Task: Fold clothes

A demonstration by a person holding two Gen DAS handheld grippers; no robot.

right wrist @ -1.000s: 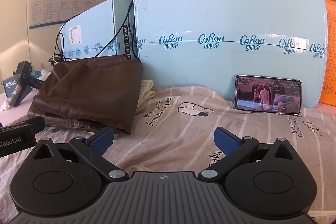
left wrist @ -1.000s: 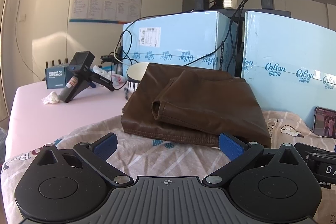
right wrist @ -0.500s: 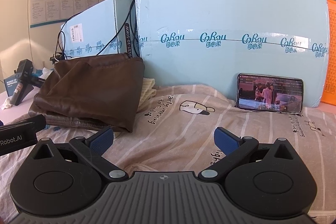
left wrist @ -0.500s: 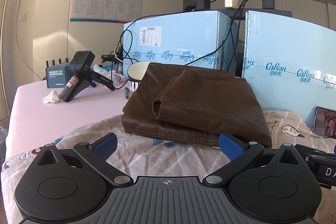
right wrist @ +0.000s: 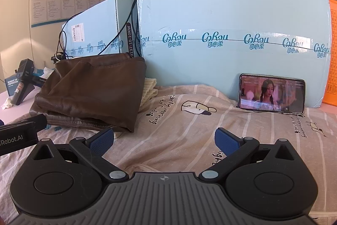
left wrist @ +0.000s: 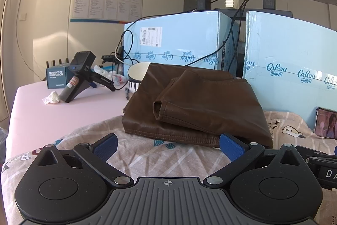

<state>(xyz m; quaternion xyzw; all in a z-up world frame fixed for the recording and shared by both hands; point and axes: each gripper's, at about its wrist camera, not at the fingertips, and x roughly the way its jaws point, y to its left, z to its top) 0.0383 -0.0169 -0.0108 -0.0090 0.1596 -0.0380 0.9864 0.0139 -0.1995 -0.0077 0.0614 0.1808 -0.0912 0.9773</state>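
A striped pinkish garment with cartoon prints (right wrist: 189,128) lies spread on the table; it also shows in the left wrist view (left wrist: 164,153). A folded brown leather garment (left wrist: 195,104) rests on its far left part, and shows in the right wrist view (right wrist: 92,94). My left gripper (left wrist: 168,146) is open and empty, low over the striped cloth just in front of the brown garment. My right gripper (right wrist: 164,139) is open and empty, low over the striped cloth, right of the brown garment.
Light blue cartons (right wrist: 231,39) stand behind the clothes. A phone (right wrist: 271,93) playing video leans on one. A bowl (left wrist: 137,75), a black handheld device (left wrist: 78,75), a dark box (left wrist: 56,77) and crumpled tissue (left wrist: 51,97) sit on the pink tabletop (left wrist: 42,119) at left.
The right wrist view has shifted slightly, with the scene drifting a little right and down. The left gripper has barely moved. Both grippers stay open.
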